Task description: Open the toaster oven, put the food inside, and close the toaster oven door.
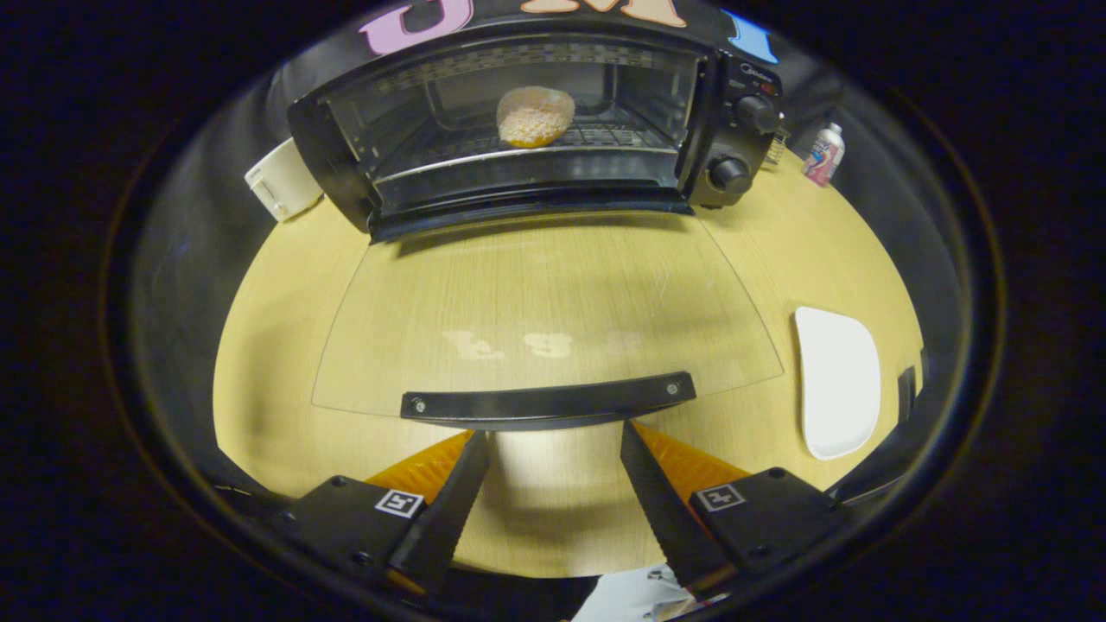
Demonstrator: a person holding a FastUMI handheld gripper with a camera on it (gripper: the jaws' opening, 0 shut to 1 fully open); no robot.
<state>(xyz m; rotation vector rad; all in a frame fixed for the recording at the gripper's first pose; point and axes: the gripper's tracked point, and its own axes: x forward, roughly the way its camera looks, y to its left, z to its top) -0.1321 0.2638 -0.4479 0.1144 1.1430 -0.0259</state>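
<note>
A black toaster oven (pixel 730 112) stands at the back of the wooden table with its glass door (pixel 544 302) folded down flat toward me. A round, pale food piece (pixel 535 116) lies on the wire rack inside. The door's black handle (pixel 548 400) runs crosswise just ahead of my fingertips. My gripper (pixel 555 436) is open, its two black fingers (pixel 449 510) spread apart just below the handle, with bare table between them and nothing held.
A white plate (pixel 836 380) lies on the table to the right of the door. A white box-like object (pixel 282 180) sits left of the oven, and a small can (pixel 823 154) stands to its right at the back.
</note>
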